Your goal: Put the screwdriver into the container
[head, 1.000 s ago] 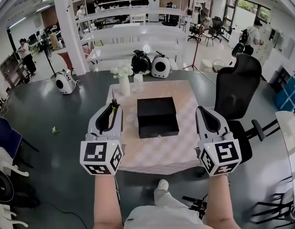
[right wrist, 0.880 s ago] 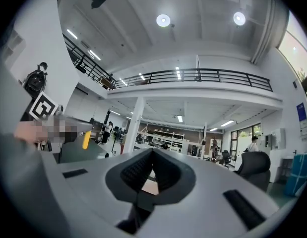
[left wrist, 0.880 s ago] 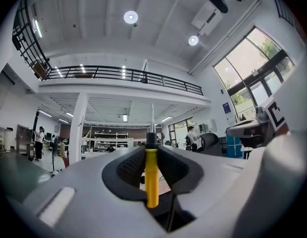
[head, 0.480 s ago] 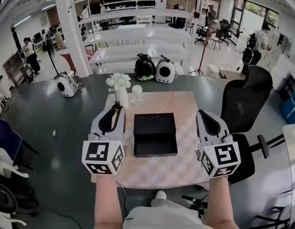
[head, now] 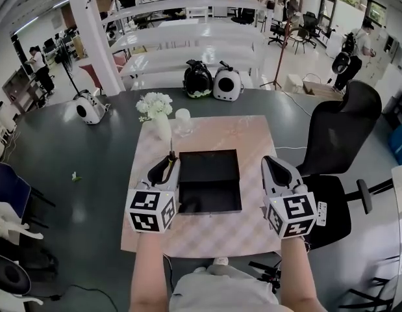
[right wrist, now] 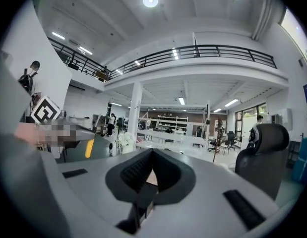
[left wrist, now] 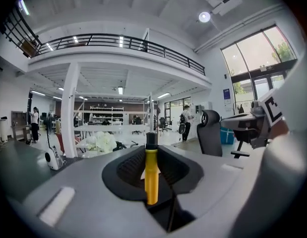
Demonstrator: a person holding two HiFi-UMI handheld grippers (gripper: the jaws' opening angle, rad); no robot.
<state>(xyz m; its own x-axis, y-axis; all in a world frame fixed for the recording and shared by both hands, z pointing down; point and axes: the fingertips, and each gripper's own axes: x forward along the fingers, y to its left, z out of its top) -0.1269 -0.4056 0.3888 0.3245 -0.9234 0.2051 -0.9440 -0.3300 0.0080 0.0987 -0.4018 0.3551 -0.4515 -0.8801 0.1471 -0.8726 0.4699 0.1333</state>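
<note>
A screwdriver [left wrist: 151, 175] with a yellow handle and a black collar stands upright between the pads of my left gripper [left wrist: 151, 150], which is shut on it. In the head view its shaft [head: 171, 155] pokes out of the left gripper [head: 167, 169], right beside the left edge of the black open container [head: 209, 181]. The container lies in the middle of the pink checked table [head: 246, 138]. My right gripper [head: 273, 169] hovers just right of the container, its jaws [right wrist: 153, 152] closed tip to tip with nothing between them.
A vase of white flowers [head: 154, 107] and a white cup [head: 182, 117] stand at the table's far left corner. A black office chair [head: 343, 132] is close on the right. Two rounded carriers [head: 212, 83] sit on the floor beyond the table.
Both grippers have come closer to the container. The left one, still holding the screwdriver, has shifted right up to the container's left edge.
</note>
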